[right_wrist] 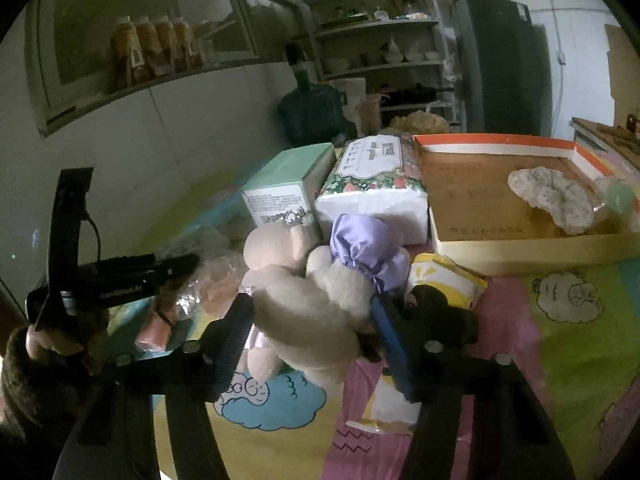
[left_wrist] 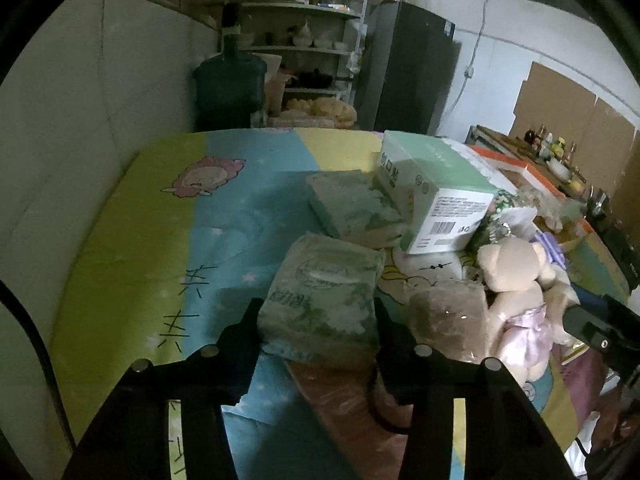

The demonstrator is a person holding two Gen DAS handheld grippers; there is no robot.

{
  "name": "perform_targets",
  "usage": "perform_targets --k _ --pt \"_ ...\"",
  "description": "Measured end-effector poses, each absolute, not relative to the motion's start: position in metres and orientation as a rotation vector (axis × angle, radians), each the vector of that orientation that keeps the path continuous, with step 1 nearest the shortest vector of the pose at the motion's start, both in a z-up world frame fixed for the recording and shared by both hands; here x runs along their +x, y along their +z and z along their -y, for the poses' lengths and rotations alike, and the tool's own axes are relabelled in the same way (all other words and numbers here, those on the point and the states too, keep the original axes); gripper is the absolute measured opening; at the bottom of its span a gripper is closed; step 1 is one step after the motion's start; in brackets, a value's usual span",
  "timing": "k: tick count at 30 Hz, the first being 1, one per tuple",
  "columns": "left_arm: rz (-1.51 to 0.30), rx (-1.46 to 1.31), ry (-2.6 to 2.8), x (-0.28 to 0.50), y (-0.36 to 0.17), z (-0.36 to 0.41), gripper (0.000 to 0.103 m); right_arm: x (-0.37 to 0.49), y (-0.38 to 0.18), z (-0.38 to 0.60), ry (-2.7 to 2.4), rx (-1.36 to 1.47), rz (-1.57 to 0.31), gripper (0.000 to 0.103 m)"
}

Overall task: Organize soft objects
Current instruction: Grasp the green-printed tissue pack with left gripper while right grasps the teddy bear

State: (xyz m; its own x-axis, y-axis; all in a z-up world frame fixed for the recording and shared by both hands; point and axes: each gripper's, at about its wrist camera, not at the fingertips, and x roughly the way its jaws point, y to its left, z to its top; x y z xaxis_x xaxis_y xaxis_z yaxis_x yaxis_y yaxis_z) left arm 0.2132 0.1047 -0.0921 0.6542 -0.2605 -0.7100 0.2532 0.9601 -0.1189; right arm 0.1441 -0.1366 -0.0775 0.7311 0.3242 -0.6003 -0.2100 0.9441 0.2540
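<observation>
A soft green tissue pack lies on the cartoon-print table cover. My left gripper is shut on it, one black finger pressing each side. A second, similar pack lies just behind it. A cream teddy bear in a lilac dress lies on its side in the right wrist view. My right gripper is shut on its body, with a black pad on the left and a blue pad on the right. The same bear shows at the right of the left wrist view.
A green-and-white carton and a floral tissue box stand behind the bear. An orange-rimmed cardboard tray holds a speckled fabric ring. A yellow packet, a black plush and a crinkled clear bag crowd the bear.
</observation>
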Motion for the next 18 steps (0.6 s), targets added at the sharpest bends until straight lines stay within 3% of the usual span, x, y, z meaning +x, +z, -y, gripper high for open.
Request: perform_targets --k 5,10,12,16,18 --pt "-0.771 -0.026 -0.274 0.206 -0.088 -0.105 0.049 0.142 -0.076 0.132 0.307 0.144 -0.696 0.046" --pt "-0.754 -0.053 -0.277 0.201 -0.085 -0.106 0.049 0.146 -0.079 0.132 0.295 0.153 -0.712 0.049" --pt "-0.745 -0.054 -0.284 0.199 -0.084 -0.105 0.048 0.146 -0.08 0.128 0.262 0.127 -0.726 0.059" --pt "-0.731 -0.057 -0.289 0.195 -0.082 -0.105 0.048 0.146 -0.081 0.122 0.237 0.093 -0.738 0.057" --pt "-0.726 -0.059 -0.288 0.195 -0.079 -0.105 0.048 0.145 -0.08 0.119 0.231 0.072 -0.736 0.048"
